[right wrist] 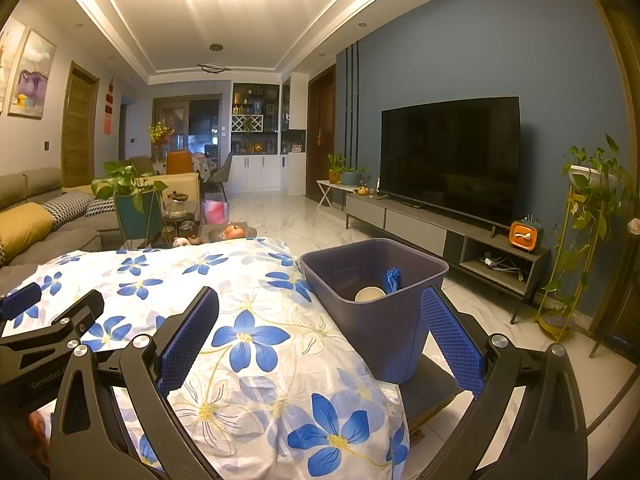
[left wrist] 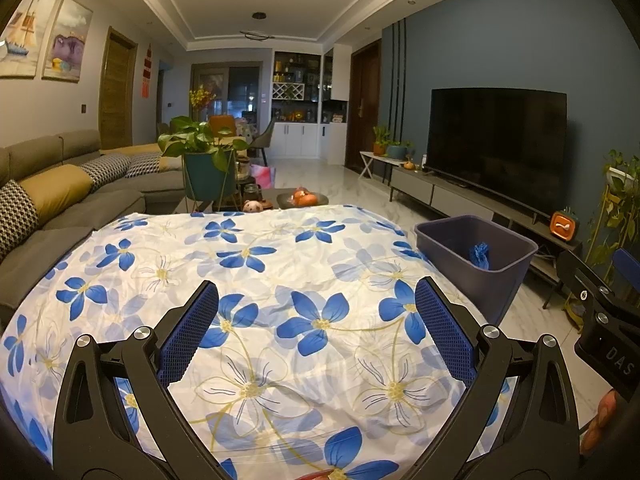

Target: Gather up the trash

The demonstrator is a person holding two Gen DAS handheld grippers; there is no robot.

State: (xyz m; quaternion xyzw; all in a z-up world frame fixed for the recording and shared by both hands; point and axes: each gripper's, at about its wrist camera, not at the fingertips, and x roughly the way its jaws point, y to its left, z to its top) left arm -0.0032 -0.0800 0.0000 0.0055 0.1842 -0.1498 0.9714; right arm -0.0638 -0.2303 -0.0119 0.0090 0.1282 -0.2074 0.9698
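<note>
Left wrist view looks out over a table draped in a white cloth [left wrist: 280,280] printed with blue flowers, and the left gripper [left wrist: 316,320] hangs above it with its jaws spread wide, nothing between the blue pads. At the table's right edge stands a dark purple bin [left wrist: 500,276], and inside it a crumpled blue piece of trash [left wrist: 480,256] leans against the far wall. From the right wrist view the right gripper [right wrist: 320,332] is likewise wide apart and empty, poised over the cloth's near right corner with the bin just ahead, between its fingers. Down in the bin a pale round cup [right wrist: 370,294] lies beside the blue scrap. The cloth itself carries no loose items that I can make out. Beyond, a dark television [right wrist: 450,156] sits on a low cabinet [right wrist: 416,224].
</note>
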